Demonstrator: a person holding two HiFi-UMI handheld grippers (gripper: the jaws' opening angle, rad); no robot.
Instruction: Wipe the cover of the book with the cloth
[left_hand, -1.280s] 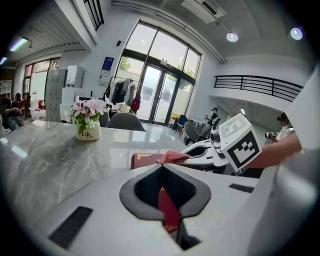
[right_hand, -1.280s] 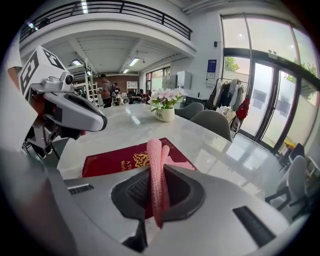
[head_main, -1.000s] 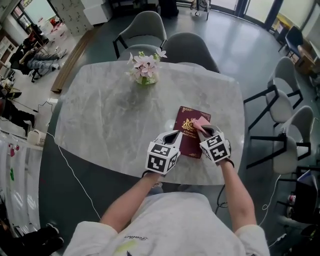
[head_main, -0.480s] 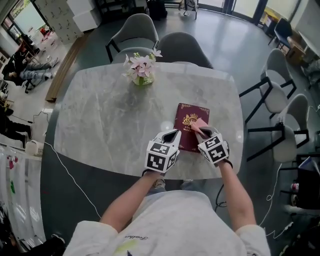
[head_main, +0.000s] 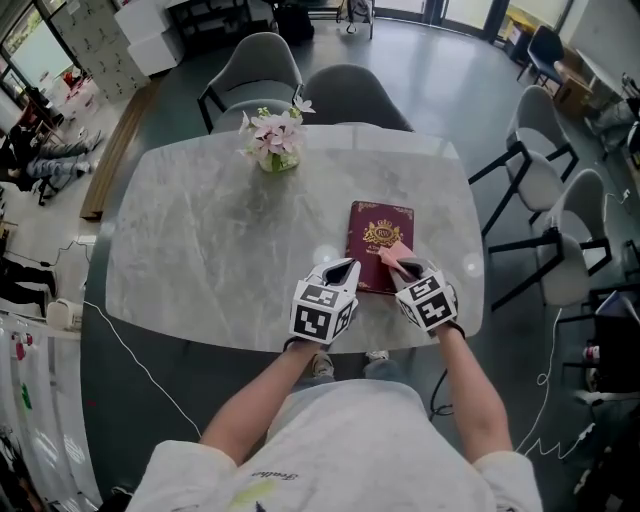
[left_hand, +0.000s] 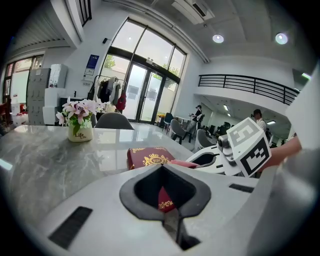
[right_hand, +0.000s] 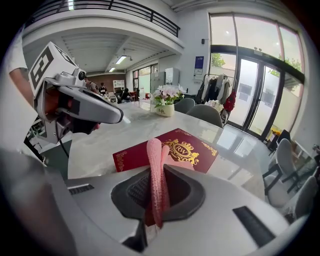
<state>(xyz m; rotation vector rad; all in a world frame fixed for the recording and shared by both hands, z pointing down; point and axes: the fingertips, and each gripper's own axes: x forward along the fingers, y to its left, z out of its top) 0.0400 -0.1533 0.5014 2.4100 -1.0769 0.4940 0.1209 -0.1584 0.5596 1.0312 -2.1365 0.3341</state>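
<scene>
A dark red book (head_main: 379, 238) with a gold crest lies flat on the marble table (head_main: 200, 250), near its front right. My right gripper (head_main: 402, 264) is shut on a pink cloth (head_main: 391, 254), which rests on the near half of the cover just below the crest. In the right gripper view the cloth (right_hand: 156, 165) stands folded between the jaws, with the book (right_hand: 187, 150) beyond it. My left gripper (head_main: 345, 268) is shut and empty at the book's near left edge. The left gripper view shows the book (left_hand: 148, 157) ahead and the right gripper (left_hand: 212, 159) beside it.
A small vase of pink flowers (head_main: 268, 140) stands at the table's far side. Grey chairs (head_main: 355, 92) are behind the table and more chairs (head_main: 560, 215) stand to its right. The table's front edge (head_main: 300, 345) runs just under both grippers.
The right gripper has drawn the cloth a little toward me, from beside the crest to below it. The left gripper stays at the book's edge. The head view has shifted.
</scene>
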